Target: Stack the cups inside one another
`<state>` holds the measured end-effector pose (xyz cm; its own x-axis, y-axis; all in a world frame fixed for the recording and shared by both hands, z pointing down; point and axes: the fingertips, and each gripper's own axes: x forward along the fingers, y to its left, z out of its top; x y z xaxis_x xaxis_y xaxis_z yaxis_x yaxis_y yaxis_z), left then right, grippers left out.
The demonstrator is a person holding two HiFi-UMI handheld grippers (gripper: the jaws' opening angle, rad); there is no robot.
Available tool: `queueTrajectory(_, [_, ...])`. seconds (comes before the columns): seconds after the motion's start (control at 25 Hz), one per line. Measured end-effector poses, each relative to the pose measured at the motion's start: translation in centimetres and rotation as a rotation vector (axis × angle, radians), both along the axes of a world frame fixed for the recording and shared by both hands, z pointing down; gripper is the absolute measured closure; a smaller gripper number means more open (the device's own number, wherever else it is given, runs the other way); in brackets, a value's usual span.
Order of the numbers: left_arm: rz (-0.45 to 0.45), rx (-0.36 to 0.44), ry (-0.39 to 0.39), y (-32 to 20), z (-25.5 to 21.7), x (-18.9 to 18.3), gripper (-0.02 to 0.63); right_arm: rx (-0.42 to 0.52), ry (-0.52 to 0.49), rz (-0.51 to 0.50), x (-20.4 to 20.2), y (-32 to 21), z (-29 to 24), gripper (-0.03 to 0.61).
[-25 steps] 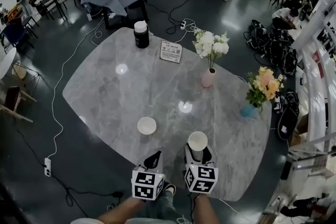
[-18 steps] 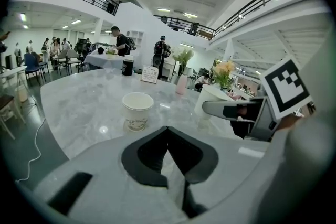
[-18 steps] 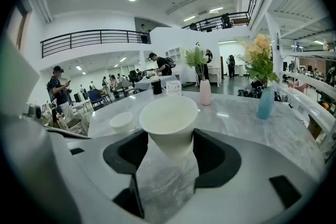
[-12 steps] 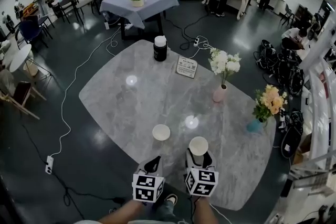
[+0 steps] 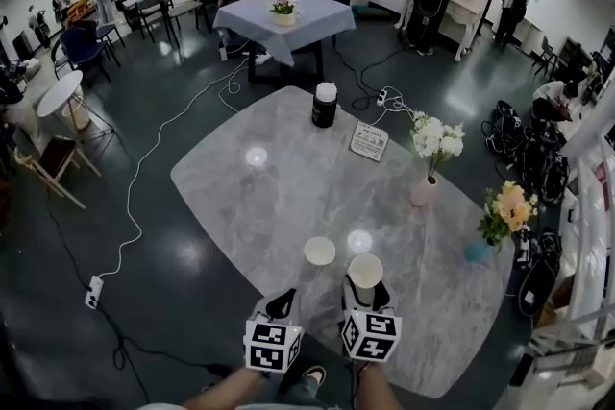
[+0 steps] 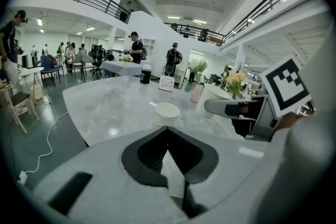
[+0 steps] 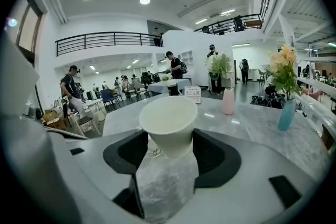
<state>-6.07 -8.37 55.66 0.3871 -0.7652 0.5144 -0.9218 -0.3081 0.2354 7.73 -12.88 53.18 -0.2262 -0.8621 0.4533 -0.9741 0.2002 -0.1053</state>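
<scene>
Right hand-held gripper (image 5: 366, 288) grasps a white paper cup (image 5: 365, 270), probably bound for the second white cup (image 5: 320, 252) at ten o'clock; left hand-held gripper (image 5: 282, 305) clenched, empty.

The right tool (image 5: 366, 288) has carried its cup (image 5: 365, 270) closer to the other cup (image 5: 320, 251) on the desk (image 5: 279, 187); now they sit side by side.

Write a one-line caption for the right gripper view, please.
Right gripper clamps an upright white cup over the marble table, pink vase behind.
</scene>
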Motion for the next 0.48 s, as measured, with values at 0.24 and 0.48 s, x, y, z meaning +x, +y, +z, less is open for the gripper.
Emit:
queueTrajectory(0.24, [-0.038,0.008,0.003,-0.3,-0.4,-2.1,0.617,0.005,-0.004,-0.039,-2.4,-1.0,-0.5,0.337])
queueTrajectory(0.48, [-0.069,0.011,0.008,-0.8,-0.6,-3.7,0.617,0.005,-0.015,-0.075,-4.6,-2.1,-0.9,0.337])
